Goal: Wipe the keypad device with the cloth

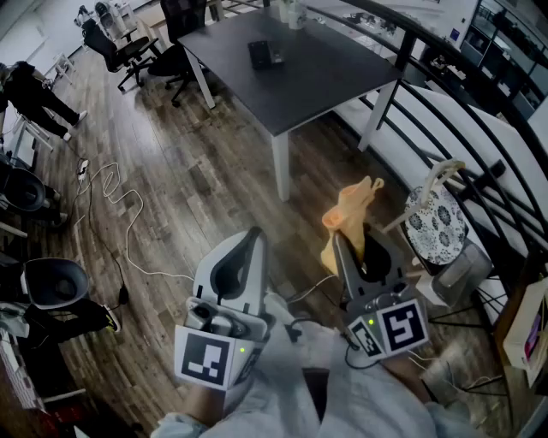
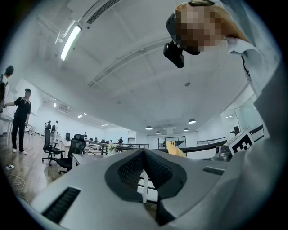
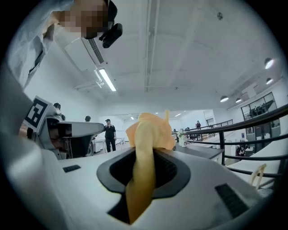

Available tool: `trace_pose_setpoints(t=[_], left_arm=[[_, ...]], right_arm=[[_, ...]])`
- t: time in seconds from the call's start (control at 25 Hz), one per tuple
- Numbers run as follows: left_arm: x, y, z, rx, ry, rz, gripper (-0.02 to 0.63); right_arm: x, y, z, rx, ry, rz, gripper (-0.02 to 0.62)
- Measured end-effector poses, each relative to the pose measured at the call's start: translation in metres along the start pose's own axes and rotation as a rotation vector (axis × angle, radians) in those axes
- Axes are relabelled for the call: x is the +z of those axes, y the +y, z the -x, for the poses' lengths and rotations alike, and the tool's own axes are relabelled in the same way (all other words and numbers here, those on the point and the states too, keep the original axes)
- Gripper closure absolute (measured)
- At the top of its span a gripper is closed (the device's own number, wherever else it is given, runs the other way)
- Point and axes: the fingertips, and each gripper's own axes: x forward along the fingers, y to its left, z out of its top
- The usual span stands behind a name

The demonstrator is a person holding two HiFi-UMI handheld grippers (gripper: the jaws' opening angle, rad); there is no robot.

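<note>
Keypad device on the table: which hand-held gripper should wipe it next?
Right. The right hand-held gripper clamps the orange cloth; the left hand-held gripper is shut and empty. Neither is near the keypad device.

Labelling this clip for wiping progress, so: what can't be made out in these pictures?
Dark device on the table: head view, too small to show keys.
Cloth: right gripper view, its middle hidden inside the shut right claw.
Pale object at table's far end: head view, cut by top edge.
</note>
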Motion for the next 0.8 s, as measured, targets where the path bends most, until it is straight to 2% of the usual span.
trace_pose_setpoints(t=[0.16, 0.8], left_arm=[[-0.004, -0.006, 0.000, -0.011, 0.035, 0.018, 0.592], [-0.003, -0.017, -0.001, 0.007, 0.036, 0.000, 0.592]], right_arm=[[0.001, -0.002, 0.001, 0.001, -0.001, -0.001, 0.497], [0.001, -0.011, 0.007, 0.005, -0.010, -0.029, 0.496]])
